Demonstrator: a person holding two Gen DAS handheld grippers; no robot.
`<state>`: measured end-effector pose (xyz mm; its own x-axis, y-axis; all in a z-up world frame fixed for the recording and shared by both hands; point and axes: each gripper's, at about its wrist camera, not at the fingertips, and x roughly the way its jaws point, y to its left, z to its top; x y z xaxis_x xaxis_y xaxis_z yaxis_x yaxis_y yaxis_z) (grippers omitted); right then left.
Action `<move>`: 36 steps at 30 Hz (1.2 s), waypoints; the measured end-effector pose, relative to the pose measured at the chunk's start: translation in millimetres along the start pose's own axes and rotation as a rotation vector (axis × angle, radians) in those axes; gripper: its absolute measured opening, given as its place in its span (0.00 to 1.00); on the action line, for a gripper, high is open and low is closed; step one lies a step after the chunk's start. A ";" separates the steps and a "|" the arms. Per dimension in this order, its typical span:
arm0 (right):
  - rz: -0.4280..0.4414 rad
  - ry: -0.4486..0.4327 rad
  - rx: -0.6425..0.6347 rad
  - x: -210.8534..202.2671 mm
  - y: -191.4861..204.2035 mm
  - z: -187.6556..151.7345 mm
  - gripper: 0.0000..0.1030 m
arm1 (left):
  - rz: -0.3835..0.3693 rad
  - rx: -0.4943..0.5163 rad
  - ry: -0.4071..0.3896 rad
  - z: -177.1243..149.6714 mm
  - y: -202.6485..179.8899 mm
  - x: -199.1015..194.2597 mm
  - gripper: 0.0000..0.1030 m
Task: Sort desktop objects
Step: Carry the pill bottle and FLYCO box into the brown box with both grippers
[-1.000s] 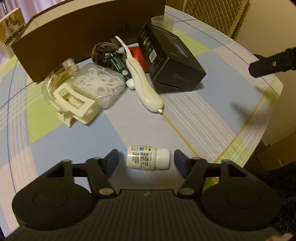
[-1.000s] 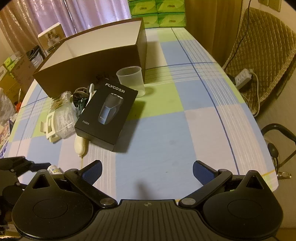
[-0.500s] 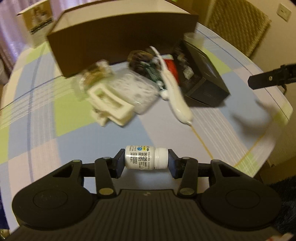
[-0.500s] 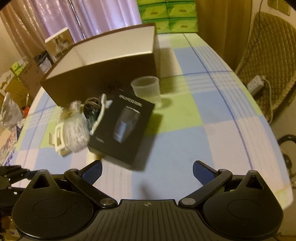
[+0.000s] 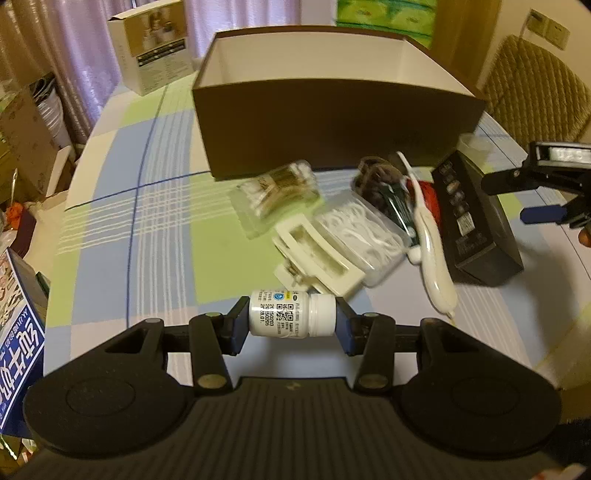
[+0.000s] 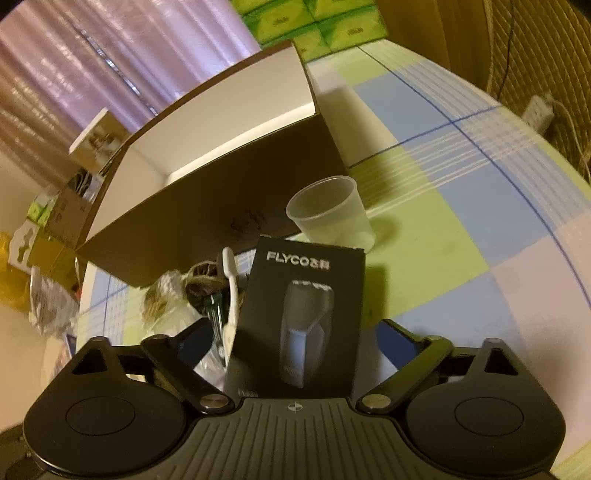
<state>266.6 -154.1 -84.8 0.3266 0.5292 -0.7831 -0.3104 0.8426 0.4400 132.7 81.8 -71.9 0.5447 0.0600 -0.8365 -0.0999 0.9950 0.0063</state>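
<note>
My left gripper (image 5: 291, 320) is shut on a small white bottle (image 5: 291, 318), held sideways above the tablecloth. Beyond it lie a cream hair clip (image 5: 317, 256), a clear tub of white floss picks (image 5: 364, 230), a packet of cotton swabs (image 5: 279, 194) and a white shaver-like wand (image 5: 430, 243). A black FLYCO box (image 6: 301, 321) sits between the open fingers of my right gripper (image 6: 291, 341), which straddles it without touching. The brown open cardboard box (image 5: 332, 122) stands behind the pile; its inside (image 6: 236, 147) looks bare.
A translucent plastic cup (image 6: 330, 212) stands by the brown box. A white product box (image 5: 155, 40) sits at the table's far left corner. Green tissue packs (image 6: 314, 26) lie at the back. A wicker chair (image 5: 535, 88) stands to the right, clutter off the left edge.
The left gripper closed on the white bottle and lifted it, turning toward the brown box. The right gripper moved forward and down until the black box sat between its fingers.
</note>
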 end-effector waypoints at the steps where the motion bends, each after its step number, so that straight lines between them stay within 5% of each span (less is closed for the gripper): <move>1: -0.004 0.003 0.006 3.0 0.2 1.3 0.85 | 0.004 -0.006 -0.001 1.2 1.8 -0.4 0.41; 14: -0.052 0.054 -0.067 22.6 1.4 6.2 0.74 | 0.020 -0.045 0.011 5.8 -14.0 -0.2 0.41; 36: 0.060 -0.057 -0.302 -63.2 7.1 22.6 0.74 | 0.058 -0.087 -0.110 47.1 -53.0 -30.7 0.41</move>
<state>263.9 -179.3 -22.2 0.3463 0.5891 -0.7301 -0.5793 0.7465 0.3275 160.5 31.1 -20.7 0.6233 0.1308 -0.7710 -0.2030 0.9792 0.0020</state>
